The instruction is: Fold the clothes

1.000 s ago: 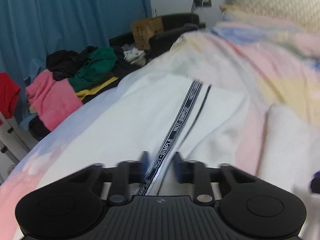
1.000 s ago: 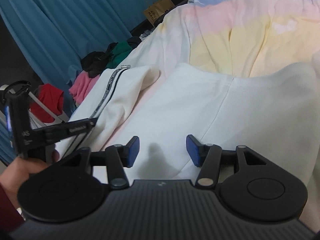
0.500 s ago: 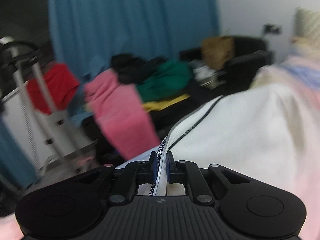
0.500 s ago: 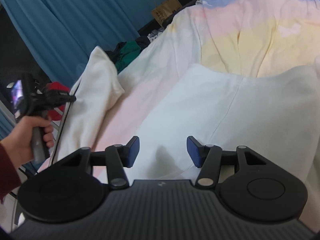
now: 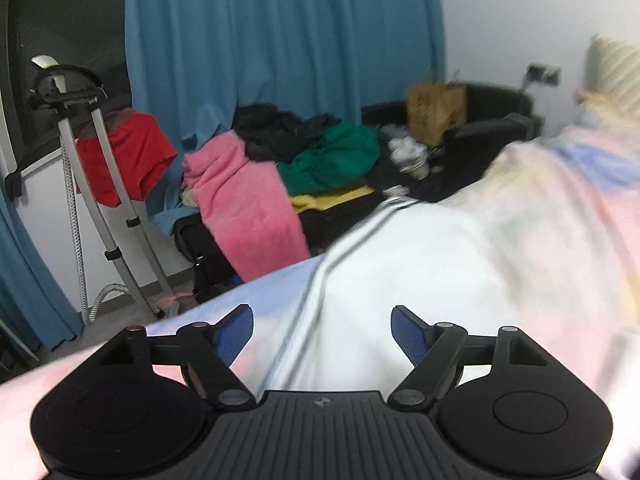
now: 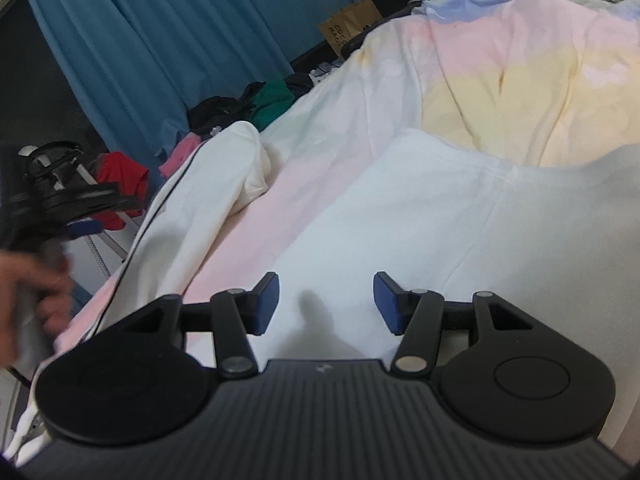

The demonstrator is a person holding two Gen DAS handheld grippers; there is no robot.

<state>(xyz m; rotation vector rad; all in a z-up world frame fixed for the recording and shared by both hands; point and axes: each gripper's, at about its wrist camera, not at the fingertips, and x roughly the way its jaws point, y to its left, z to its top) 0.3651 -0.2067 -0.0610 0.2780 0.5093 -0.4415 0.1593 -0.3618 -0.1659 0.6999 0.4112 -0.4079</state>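
both of our grippers hold nothing now. our left gripper, which pinched the striped edge a moment ago, is opening its jaws over the white garment, pads clear of the cloth. our right gripper hangs half spread above the garment's body on the pastel bedspread. beyond, the released sleeve lies heaped, so we judge this fold needs regrasping.

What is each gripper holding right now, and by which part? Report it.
Nothing. The left gripper is opening above the white garment's striped edge; the right gripper hangs open over the garment.
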